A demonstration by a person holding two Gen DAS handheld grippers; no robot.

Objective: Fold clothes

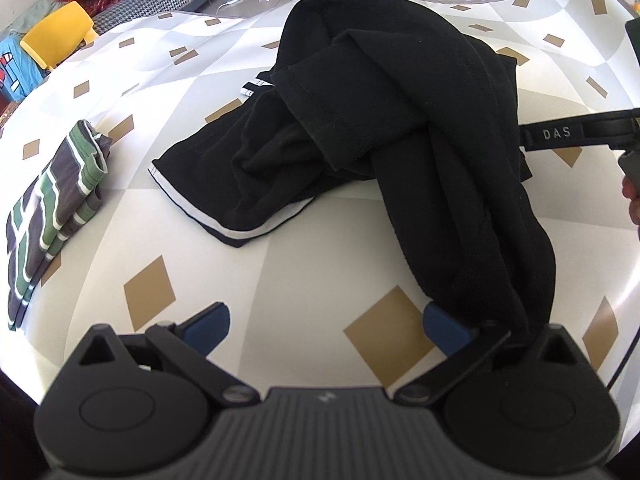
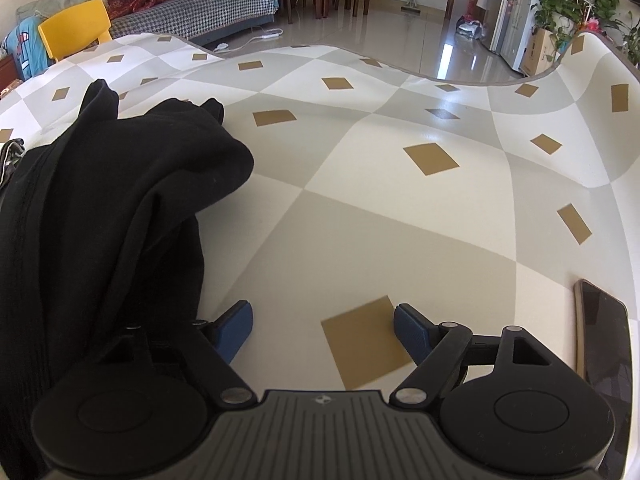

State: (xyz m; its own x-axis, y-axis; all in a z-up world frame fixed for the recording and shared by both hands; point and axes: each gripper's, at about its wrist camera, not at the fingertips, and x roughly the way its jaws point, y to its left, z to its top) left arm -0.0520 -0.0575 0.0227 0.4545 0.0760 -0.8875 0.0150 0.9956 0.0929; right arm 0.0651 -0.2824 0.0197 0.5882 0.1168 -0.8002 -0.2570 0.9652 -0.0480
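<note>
A black garment (image 1: 360, 120) with white trim lies crumpled on the checked tablecloth (image 1: 304, 264). One part of it trails down to my left gripper (image 1: 326, 326) and drapes over the right finger's linkage. That gripper is open, nothing between its blue pads (image 1: 208, 326). In the right wrist view the same black garment (image 2: 100, 208) fills the left side and lies against my right gripper's left finger. My right gripper (image 2: 322, 326) is open and empty above the cloth. The right gripper's black arm (image 1: 576, 132) shows at the right edge of the left wrist view.
A folded green, grey and white striped garment (image 1: 52, 208) lies at the left. A dark phone (image 2: 604, 344) lies at the table's right edge. A yellow chair (image 1: 60, 32) and a sofa (image 2: 208, 4) stand beyond the table.
</note>
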